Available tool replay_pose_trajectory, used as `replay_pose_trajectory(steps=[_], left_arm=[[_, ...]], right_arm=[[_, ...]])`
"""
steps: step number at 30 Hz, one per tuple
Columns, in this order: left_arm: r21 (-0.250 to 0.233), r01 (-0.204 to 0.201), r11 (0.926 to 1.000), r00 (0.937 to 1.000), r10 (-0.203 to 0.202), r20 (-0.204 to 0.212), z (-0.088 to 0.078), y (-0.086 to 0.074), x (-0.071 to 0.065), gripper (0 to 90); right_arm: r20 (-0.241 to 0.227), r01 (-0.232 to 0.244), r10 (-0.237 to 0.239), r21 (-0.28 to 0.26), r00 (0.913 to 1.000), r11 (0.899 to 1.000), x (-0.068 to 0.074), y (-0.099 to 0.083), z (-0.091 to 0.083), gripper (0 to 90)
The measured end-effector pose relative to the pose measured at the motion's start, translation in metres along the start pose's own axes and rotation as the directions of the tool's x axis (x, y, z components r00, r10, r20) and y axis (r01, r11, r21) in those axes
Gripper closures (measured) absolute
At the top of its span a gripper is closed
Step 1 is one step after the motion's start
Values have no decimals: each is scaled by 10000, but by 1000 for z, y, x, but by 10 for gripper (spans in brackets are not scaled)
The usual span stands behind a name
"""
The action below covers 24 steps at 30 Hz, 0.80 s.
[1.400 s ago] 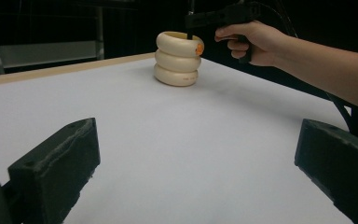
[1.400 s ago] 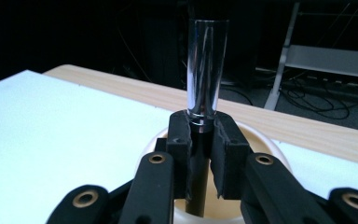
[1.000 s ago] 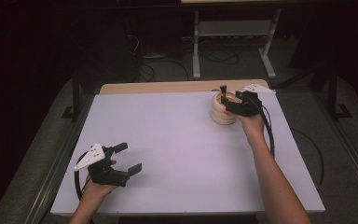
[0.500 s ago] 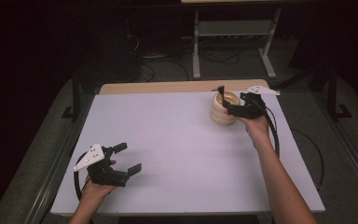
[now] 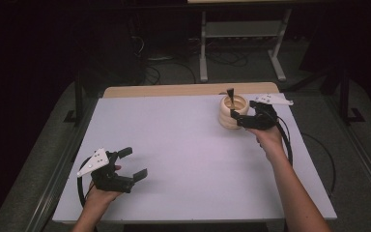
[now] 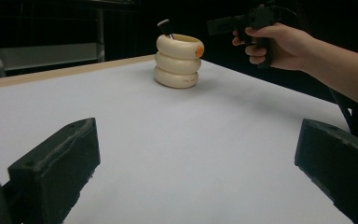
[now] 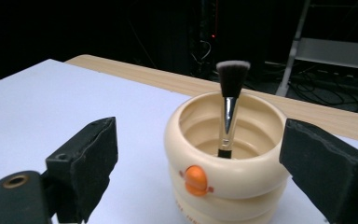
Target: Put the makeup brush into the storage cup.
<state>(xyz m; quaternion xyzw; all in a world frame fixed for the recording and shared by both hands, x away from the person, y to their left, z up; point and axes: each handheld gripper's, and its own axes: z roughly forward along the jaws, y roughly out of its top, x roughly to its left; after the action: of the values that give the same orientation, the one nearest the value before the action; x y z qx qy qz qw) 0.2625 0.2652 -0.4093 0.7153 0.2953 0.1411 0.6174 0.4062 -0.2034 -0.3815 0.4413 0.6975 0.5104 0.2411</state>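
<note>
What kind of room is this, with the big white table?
Probably a lab or workshop for recording tests. The white table is nearly bare, holding just a cream holder with a brush, with cables and a metal stand behind.

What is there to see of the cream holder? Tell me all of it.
The holder is a cream pot shaped like three stacked rings, smooth and plastic-looking, with a small orange knob on its top ring and faint lettering low on its side. It stands upright near the table's far right corner, open at the top. A brush stands in it, bristles up, leaning on the rim. The right gripper is open beside it, jaws just opened, not touching.
</note>
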Motion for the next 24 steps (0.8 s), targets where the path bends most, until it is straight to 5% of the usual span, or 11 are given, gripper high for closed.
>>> replay_pose_trajectory(steps=[24], left_arm=[[-20,-186,9998,9996,186,-217,-8,1,0,0]], right_arm=[[-1109,369,-388,-190,9931,9991,27,-24,-32,33]])
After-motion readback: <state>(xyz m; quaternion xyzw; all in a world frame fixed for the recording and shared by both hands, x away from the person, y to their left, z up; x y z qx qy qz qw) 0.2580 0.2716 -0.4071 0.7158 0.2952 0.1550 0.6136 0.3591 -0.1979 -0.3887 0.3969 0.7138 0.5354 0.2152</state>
